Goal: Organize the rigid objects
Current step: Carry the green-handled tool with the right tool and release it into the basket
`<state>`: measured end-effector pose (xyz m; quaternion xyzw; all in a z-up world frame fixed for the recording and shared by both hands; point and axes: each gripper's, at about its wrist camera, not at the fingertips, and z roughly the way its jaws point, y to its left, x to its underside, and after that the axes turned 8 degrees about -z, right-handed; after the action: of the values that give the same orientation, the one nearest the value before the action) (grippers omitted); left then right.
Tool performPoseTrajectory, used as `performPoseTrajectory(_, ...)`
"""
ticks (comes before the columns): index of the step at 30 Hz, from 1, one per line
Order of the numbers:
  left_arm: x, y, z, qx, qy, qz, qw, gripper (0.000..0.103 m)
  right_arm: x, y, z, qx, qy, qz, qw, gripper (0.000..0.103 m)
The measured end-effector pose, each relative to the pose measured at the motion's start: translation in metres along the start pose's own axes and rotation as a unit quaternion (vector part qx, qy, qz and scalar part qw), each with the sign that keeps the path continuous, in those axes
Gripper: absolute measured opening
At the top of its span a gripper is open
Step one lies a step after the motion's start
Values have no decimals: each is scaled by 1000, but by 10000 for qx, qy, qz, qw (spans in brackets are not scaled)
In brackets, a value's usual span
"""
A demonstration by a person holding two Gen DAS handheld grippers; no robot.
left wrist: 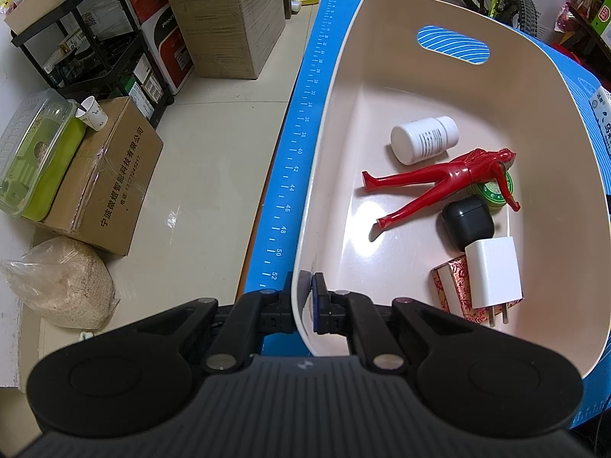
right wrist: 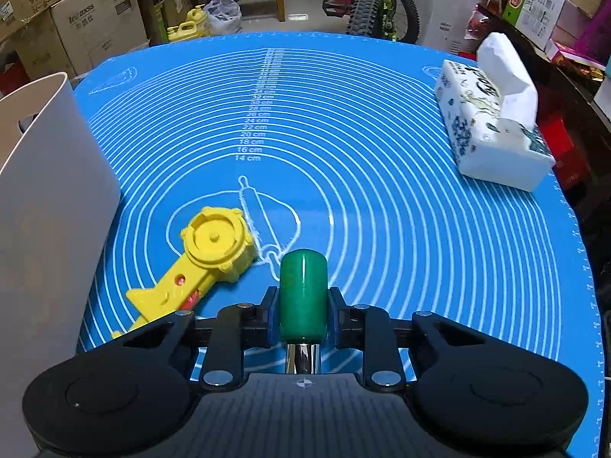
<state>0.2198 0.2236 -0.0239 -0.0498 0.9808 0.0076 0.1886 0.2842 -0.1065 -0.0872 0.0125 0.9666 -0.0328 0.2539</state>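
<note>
My left gripper (left wrist: 303, 305) is shut on the near rim of a cream plastic basket (left wrist: 542, 87), one finger outside the wall and one inside. In the basket lie a white pill bottle (left wrist: 424, 139), a red toy figure (left wrist: 439, 183), a green tin (left wrist: 492, 189), a black earbud case (left wrist: 467, 223), a white charger plug (left wrist: 494, 276) and a small red patterned box (left wrist: 454, 286). My right gripper (right wrist: 303, 315) is shut on a green-handled tool with a metal shaft (right wrist: 303, 294), just above the blue mat. A yellow toy launcher (right wrist: 202, 259) lies on the mat to its left.
The basket's outer wall (right wrist: 49, 198) stands at the left edge of the blue mat (right wrist: 343, 122). A tissue pack (right wrist: 492, 114) lies at the mat's far right. Cardboard boxes (left wrist: 225, 15), a shelf, a sack and a bicycle (right wrist: 382, 4) stand on the floor around the table.
</note>
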Motion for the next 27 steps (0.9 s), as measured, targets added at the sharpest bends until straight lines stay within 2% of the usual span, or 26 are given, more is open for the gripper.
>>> performPoseTrajectory(6,0,0,0,1,1,-5,10000,9,5,-8,-25,-178,-306,29,9994,34)
performPoseTrajectory(13,0,0,0,-1,3,-3,10000,9,-17,3,-81,-589,-1031,-163,9928,34)
performPoseTrajectory(17,0,0,0,0,2,-1,10000,9,-34,32,-116,-950,-1462,-563,9831,34)
performPoseTrajectory(20,0,0,0,1,1,0,10000,9,-44,63,-132,-1221,-1623,-959,9744,34)
performPoseTrajectory(27,0,0,0,2,1,1,10000,9,-56,139,-128,-1588,-1473,-1860,9584,34)
